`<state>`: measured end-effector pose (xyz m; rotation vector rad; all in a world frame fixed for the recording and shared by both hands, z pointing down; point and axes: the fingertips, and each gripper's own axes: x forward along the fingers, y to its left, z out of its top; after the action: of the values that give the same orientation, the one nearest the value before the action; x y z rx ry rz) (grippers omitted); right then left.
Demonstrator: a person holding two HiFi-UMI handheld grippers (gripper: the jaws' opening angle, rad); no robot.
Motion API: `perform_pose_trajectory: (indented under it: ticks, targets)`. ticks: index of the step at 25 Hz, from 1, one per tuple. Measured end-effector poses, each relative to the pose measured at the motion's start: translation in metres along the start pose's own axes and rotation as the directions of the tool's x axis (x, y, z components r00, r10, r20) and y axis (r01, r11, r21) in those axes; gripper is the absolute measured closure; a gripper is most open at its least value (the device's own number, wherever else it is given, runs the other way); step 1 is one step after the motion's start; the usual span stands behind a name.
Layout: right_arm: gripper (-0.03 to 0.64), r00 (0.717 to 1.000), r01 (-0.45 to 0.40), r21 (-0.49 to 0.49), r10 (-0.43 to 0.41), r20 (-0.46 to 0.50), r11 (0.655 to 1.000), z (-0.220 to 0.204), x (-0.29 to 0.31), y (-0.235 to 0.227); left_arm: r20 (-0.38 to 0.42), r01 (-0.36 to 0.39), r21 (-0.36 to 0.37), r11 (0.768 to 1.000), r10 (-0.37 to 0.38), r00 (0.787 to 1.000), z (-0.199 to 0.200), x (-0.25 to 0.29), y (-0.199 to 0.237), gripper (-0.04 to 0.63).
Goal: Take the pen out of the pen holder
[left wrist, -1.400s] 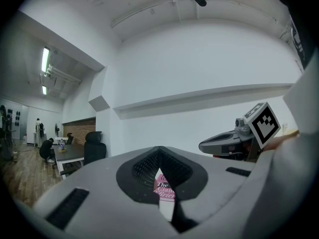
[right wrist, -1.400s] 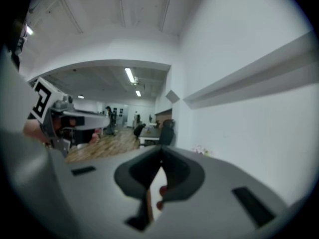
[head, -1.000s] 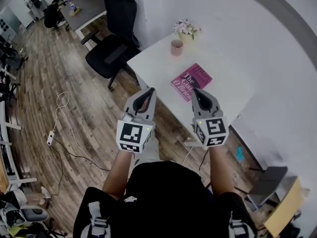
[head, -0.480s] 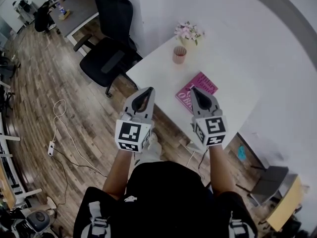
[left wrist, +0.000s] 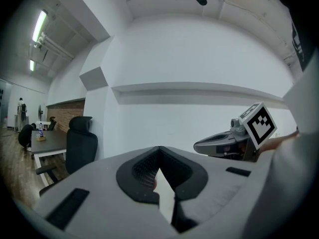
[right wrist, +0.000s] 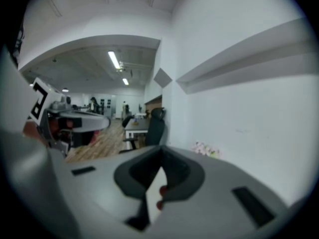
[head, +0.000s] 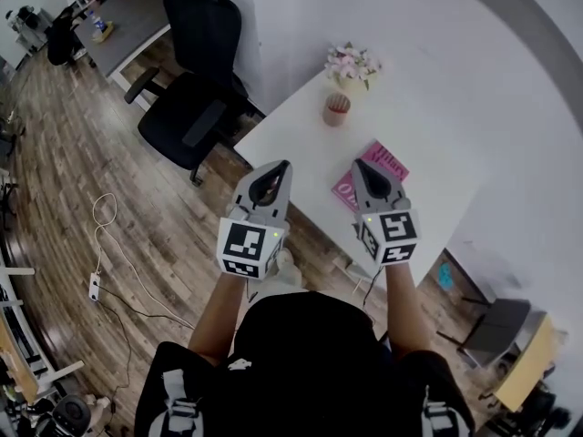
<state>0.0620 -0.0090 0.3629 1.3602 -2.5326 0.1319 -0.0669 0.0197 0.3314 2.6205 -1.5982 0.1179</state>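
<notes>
A pinkish pen holder (head: pixel 336 109) stands upright near the far side of the white table (head: pixel 428 126). What it holds is too small to make out. Both grippers hover side by side over the table's near edge, well short of the holder. My left gripper (head: pixel 281 166) points at the table's near left edge, jaws together and empty. My right gripper (head: pixel 360 166) is shut with nothing in it and covers part of a pink book (head: pixel 387 164). In the left gripper view the left gripper's (left wrist: pixel 159 147) tips meet, and the right gripper (left wrist: pixel 227 143) shows beside it.
A small pot of flowers (head: pixel 353 64) stands behind the holder against the wall. A black office chair (head: pixel 196 89) sits at the table's left end, with a second desk (head: pixel 127 16) beyond it. A cable and power strip (head: pixel 95 285) lie on the wooden floor.
Both grippers have moved forward toward the table, still shut. The right one now overlaps the near end of the pink book.
</notes>
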Motion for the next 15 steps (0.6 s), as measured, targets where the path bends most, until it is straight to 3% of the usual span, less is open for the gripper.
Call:
perform_pose_trajectory:
  ticks: [15]
  targets:
    - [0.583,0.997,0.021,0.016,-0.02,-0.078,1.0,-0.009,0.049,-0.006,-0.037,0.052,-0.007,0.999,-0.053,0.998,-0.013,0.037,0.032,0.58]
